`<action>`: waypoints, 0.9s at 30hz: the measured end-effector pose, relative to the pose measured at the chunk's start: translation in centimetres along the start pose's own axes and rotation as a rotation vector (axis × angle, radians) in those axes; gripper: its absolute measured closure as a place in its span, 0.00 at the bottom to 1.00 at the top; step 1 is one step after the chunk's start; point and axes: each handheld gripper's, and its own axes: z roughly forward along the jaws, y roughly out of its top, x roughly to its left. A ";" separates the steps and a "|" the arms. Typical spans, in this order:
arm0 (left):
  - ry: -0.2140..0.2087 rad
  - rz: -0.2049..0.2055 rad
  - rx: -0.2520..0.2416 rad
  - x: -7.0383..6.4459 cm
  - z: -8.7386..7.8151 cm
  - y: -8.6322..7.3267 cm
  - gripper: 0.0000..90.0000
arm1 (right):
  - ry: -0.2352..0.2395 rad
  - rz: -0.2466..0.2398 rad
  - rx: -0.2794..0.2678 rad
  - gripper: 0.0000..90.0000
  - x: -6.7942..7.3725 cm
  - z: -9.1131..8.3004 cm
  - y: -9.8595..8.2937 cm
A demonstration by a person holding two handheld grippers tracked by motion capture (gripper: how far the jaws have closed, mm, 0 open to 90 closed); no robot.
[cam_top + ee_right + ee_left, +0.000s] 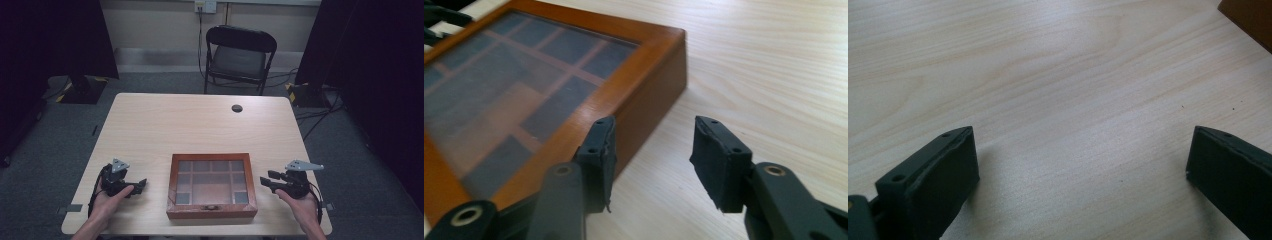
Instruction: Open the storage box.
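Resting on the pale wood-grain desk [165, 125], the right tool [268, 180] sits just beside the right side of a flat wooden box [212, 185], jaws apart and empty, pointing left toward it; the left tool [139, 185], jaws spread wide and also empty, lies a little farther off on the box's other side. Between the two tools near the desk's front edge, the box is shallow and nearly square, with a glossy reddish-brown frame, a glass lid showing dividers, and a small front clasp [212, 207].
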 end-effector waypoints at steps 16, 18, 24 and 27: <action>0.000 -0.002 -0.003 -0.1 0.0 0.0 0.00 | 0.185 -0.137 0.004 0.69 4.9 0.6 2.5; 0.000 -0.002 -0.002 -0.1 0.0 0.0 0.00 | 0.210 -0.160 0.017 0.70 5.6 1.0 2.8; 0.000 -0.002 -0.002 -0.1 0.0 0.0 0.00 | 0.265 -0.206 0.021 0.72 7.4 2.1 4.0; 0.000 -0.002 -0.002 -0.1 0.0 0.0 0.00 | 0.291 -0.234 0.030 0.73 8.3 2.6 4.7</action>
